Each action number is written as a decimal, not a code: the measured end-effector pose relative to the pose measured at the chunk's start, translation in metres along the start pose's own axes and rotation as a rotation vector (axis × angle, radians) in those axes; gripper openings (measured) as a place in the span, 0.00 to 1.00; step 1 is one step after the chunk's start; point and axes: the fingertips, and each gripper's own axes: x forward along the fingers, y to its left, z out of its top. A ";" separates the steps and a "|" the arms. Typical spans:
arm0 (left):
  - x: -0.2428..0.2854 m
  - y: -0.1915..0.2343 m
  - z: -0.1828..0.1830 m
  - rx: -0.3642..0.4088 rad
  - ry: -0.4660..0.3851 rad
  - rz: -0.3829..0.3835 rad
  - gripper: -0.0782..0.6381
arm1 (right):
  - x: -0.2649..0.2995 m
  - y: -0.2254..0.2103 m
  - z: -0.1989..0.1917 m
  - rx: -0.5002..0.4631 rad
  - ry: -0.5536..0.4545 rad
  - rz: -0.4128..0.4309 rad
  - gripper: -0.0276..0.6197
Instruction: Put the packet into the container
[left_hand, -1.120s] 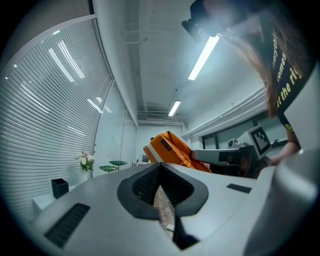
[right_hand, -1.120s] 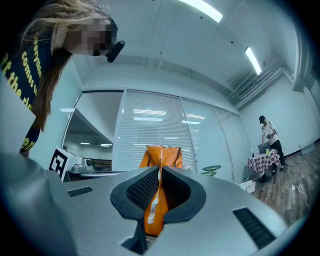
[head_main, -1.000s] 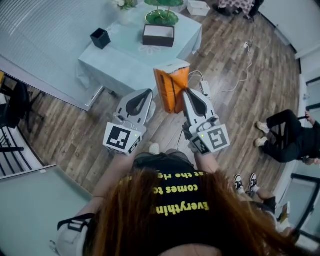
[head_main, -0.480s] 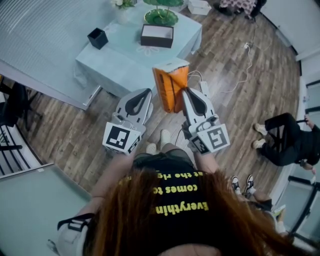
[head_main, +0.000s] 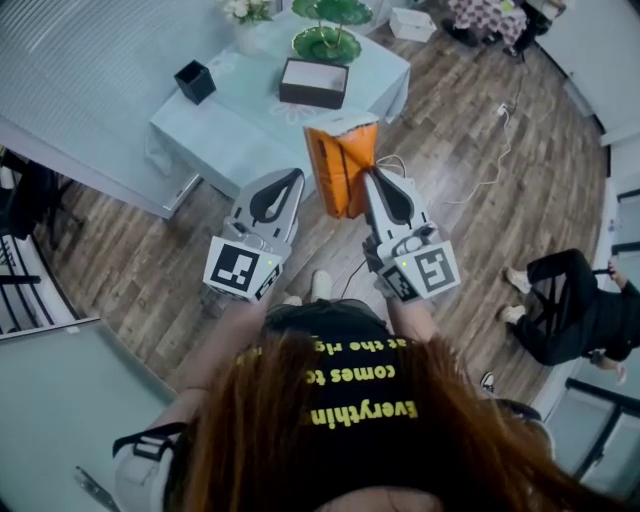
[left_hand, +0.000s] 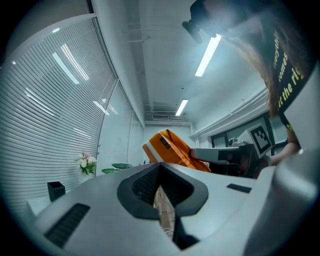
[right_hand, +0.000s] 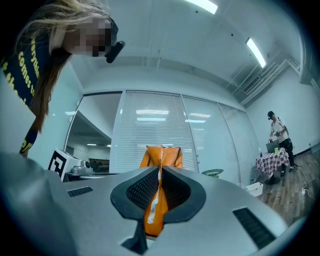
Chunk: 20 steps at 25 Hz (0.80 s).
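A table (head_main: 240, 115) with a pale blue cloth stands on the wooden floor (head_main: 130, 260). On it are a small black cup (head_main: 194, 80) at the left, a dark open box (head_main: 314, 82) to its right, and a green tiered stand (head_main: 327, 40) and a flower vase (head_main: 246, 30) at the far edge.

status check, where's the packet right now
Right gripper shut on orange packet, held in the air. Left gripper shut, empty. Packet not yet in box on table.
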 end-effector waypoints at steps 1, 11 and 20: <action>0.005 0.000 -0.001 0.001 0.002 0.006 0.11 | 0.002 -0.004 -0.001 0.005 0.002 0.009 0.10; 0.047 0.004 -0.011 0.017 0.024 0.062 0.11 | 0.013 -0.050 -0.007 0.046 0.014 0.052 0.10; 0.073 0.004 -0.026 0.035 0.059 0.084 0.11 | 0.015 -0.080 -0.012 0.077 0.019 0.068 0.10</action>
